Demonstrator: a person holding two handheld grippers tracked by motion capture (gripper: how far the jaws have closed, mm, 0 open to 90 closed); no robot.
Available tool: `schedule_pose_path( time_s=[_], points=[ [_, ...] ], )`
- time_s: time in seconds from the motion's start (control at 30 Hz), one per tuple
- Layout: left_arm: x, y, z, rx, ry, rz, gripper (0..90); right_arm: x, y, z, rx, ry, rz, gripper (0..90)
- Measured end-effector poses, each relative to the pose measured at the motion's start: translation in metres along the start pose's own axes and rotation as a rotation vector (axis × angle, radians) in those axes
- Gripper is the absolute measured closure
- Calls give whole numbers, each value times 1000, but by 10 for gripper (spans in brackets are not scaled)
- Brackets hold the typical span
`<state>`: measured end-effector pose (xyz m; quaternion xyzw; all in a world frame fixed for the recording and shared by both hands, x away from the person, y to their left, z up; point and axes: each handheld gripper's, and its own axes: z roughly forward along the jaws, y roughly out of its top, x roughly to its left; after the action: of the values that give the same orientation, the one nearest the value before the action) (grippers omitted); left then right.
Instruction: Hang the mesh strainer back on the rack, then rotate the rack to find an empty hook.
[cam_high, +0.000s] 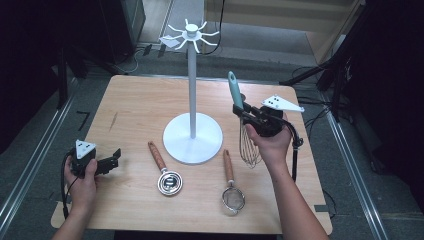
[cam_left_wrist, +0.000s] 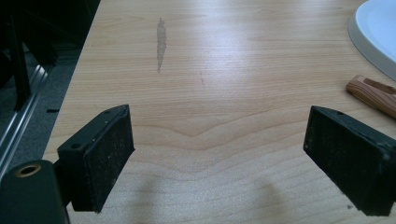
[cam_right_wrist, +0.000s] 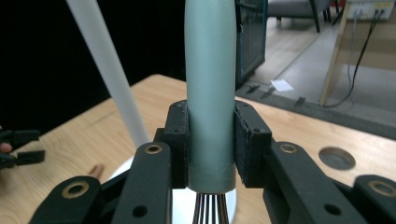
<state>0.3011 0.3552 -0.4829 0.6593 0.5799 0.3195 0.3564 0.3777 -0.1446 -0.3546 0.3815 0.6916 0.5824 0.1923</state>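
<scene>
The right gripper (cam_high: 244, 111) clamps the whisk (cam_high: 243, 125) by the lower end of its teal handle, pads pressed on both sides (wires hanging below the jaws), lifted clear of the table (cam_high: 130, 100) beside the white stand (cam_high: 192, 130). The left gripper (cam_left_wrist: 215, 154) rests wide open, holding nothing.

A: Centre of worktop (cam_high: 130, 100) taken by the white stand (cam_high: 192, 90): round base, tall pole, hook arms fanned at the top.

B: Left half?

A: Bare wood ahead of the left tool (cam_high: 112, 161); open passage there.

B: Near the right tool (cam_high: 240, 111)?

A: Held whisk (cam_high: 246, 135) hangs beside the pole, gap narrow, probably passable. Spoon (cam_high: 165, 170) and strainer (cam_high: 231, 187) clutter the front strip.
</scene>
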Motion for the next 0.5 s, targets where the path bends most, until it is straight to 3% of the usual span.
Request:
schedule_pose_path(
  time_s=[0.5],
  points=[
    [-1, 0, 1, 11, 1, 1, 91, 29, 16, -15, -123, 77, -51, 712]
  ],
)
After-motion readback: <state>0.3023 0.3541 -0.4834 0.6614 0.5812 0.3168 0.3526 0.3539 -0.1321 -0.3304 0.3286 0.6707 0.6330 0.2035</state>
